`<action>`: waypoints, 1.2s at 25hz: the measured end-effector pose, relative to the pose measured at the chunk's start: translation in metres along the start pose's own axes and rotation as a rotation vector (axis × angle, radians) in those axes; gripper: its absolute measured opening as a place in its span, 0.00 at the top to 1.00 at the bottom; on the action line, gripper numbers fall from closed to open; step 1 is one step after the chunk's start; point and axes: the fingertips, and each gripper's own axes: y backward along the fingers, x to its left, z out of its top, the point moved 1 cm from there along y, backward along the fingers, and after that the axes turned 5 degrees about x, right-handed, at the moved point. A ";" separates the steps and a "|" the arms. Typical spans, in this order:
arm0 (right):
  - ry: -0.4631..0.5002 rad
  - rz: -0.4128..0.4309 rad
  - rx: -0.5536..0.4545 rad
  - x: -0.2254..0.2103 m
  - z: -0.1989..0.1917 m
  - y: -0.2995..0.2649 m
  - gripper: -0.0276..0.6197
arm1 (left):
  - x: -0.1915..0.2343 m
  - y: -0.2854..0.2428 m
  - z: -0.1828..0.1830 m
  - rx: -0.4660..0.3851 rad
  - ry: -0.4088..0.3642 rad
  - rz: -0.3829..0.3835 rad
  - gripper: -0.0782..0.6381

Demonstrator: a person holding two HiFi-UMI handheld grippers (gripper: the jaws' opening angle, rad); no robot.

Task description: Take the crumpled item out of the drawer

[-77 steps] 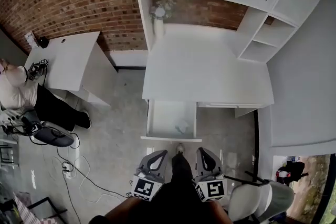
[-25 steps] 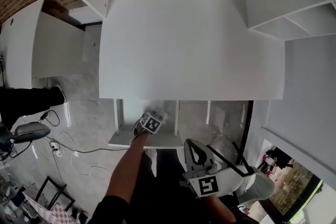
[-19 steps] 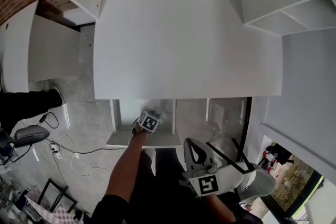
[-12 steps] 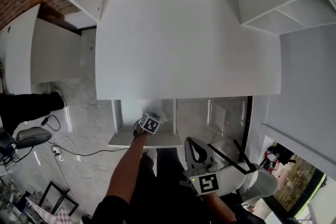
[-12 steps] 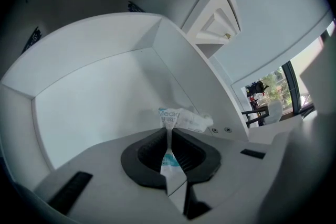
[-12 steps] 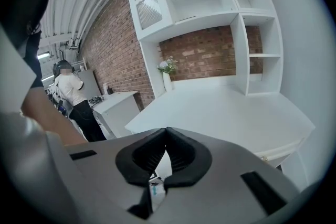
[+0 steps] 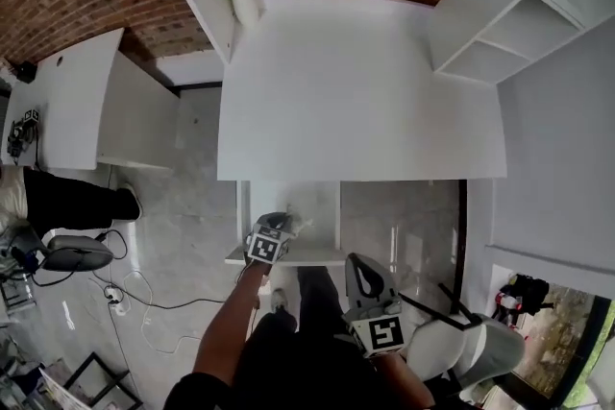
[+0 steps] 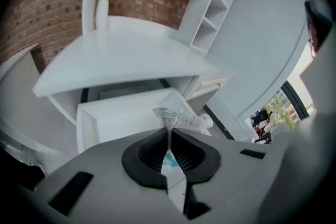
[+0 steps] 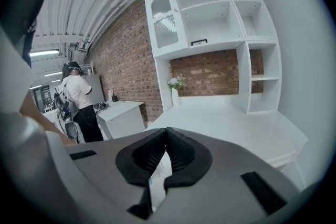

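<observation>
Risk: thin pinch. Left gripper (image 8: 169, 129) jaws closing on wrapper (image 8: 185, 119), gripping one crumpled fold only, wrapper inside drawer (image 8: 113, 115). Film may slip or tear on fast lift.

Room: right gripper (image 9: 166, 137) pressed together, empty, by body, clear of path. Drawer walls flank wrapper. Desk (image 8: 131, 68) edge overhangs behind, so pull up and back.

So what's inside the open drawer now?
A crumpled wrapper, pinched between the closing jaws of the left hand-held gripper. Nothing else shows on the white floor of the drawer; the gripper's body hides the front part.
</observation>
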 end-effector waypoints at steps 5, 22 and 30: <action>0.050 -0.019 -0.068 0.072 0.005 0.078 0.94 | -0.022 0.157 0.017 -0.283 -0.032 0.060 0.83; 0.076 -0.066 -0.161 0.215 -0.026 0.260 0.94 | -0.166 0.476 -0.111 -0.776 -0.089 0.209 0.84; 0.118 -0.040 -0.176 0.192 -0.024 0.289 0.94 | -0.217 0.488 -0.153 -0.819 0.016 0.275 0.84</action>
